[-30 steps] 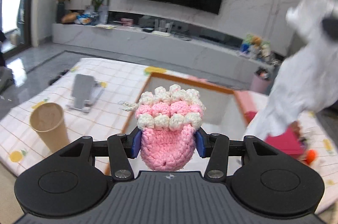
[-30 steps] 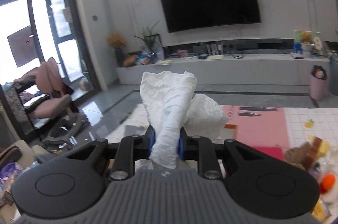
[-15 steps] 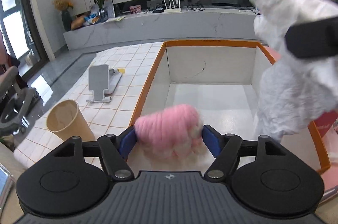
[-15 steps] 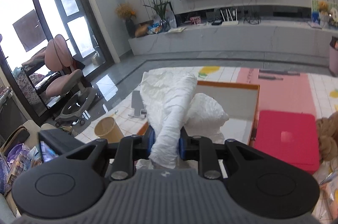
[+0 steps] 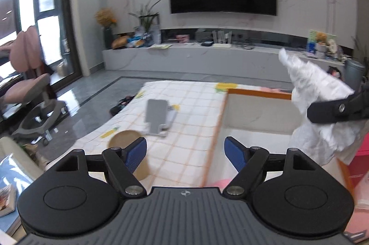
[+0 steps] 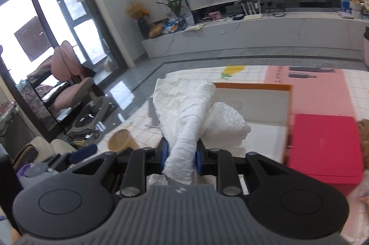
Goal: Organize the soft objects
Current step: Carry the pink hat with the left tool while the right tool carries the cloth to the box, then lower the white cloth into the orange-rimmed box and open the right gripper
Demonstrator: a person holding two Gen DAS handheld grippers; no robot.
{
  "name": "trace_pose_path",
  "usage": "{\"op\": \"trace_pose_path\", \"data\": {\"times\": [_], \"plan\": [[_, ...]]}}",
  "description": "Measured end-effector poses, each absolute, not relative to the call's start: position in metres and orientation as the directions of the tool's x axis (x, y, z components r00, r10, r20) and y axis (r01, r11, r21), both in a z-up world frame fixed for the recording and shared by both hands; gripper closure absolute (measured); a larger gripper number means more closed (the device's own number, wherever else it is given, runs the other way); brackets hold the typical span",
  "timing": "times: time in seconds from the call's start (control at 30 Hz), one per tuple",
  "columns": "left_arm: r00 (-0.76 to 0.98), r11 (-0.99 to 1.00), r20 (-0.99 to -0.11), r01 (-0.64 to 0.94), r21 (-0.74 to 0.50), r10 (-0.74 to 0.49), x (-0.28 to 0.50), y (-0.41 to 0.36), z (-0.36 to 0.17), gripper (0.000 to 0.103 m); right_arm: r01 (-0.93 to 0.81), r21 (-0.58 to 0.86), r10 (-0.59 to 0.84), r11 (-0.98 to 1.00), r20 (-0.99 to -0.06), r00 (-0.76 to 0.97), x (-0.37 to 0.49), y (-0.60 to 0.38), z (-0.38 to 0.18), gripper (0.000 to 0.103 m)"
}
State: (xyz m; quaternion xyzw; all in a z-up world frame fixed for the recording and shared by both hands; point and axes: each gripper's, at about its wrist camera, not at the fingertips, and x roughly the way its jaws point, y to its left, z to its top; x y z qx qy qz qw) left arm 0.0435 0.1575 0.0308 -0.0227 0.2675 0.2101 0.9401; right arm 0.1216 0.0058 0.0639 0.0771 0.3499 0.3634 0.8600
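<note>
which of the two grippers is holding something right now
The right gripper: its jaws clamp the white cloth. The left gripper stands open, nothing between its pads.

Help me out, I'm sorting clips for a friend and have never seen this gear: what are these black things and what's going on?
Each picture comes from a camera on a hand-held two-finger tool, looking along its fingers. A person carries one in each hand; there is no robot arm. The left tool has just been opening and is empty; a bit of pink shows beneath it. The right tool is shut on a crumpled white cloth. Ahead, on a checked tablecloth, are an orange-rimmed white box, a tan paper cup and a grey phone stand.
</note>
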Motion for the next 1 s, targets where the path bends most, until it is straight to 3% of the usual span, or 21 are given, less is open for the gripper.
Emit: {"op": "trace_pose_path", "data": {"times": [0.17,0.33,0.47,0.77,0.8,0.83,1.0], "plan": [[0.751,0.894,-0.537,-0.448,0.013,0.384,0.041,0.180,0.029,0.013,-0.633,0.343,0.693,0.694,-0.556,0.459,0.123,0.038,0.060,0.071],[0.739,0.892,-0.576,-0.451,-0.035,0.351,0.042,0.189,0.022,0.013,-0.557,0.224,0.499,0.800,-0.765,0.408,0.160,0.045,0.003,0.074],[0.760,0.898,-0.570,-0.432,-0.083,0.313,0.039,0.188,0.025,0.013,-0.543,0.144,0.398,0.827,-0.832,0.386,0.175,0.048,-0.020,0.075],[0.727,0.904,-0.634,-0.415,-0.102,0.262,0.043,0.192,0.011,0.013,-0.544,0.173,0.295,0.821,-0.944,0.146,0.203,0.092,-0.077,0.067],[0.723,0.900,-0.639,-0.423,-0.106,0.265,0.043,0.193,0.011,0.013,-0.538,0.169,0.290,0.826,-0.945,0.149,0.201,0.094,-0.076,0.050],[0.720,0.895,-0.641,-0.432,-0.114,0.266,0.043,0.194,0.011,0.013,-0.529,0.160,0.281,0.833,-0.947,0.155,0.202,0.094,-0.074,0.026],[0.731,0.884,-0.639,-0.436,-0.167,0.239,0.039,0.197,0.014,0.013,-0.479,0.275,0.373,0.834,-0.920,0.121,0.201,0.082,-0.051,0.009]]}}
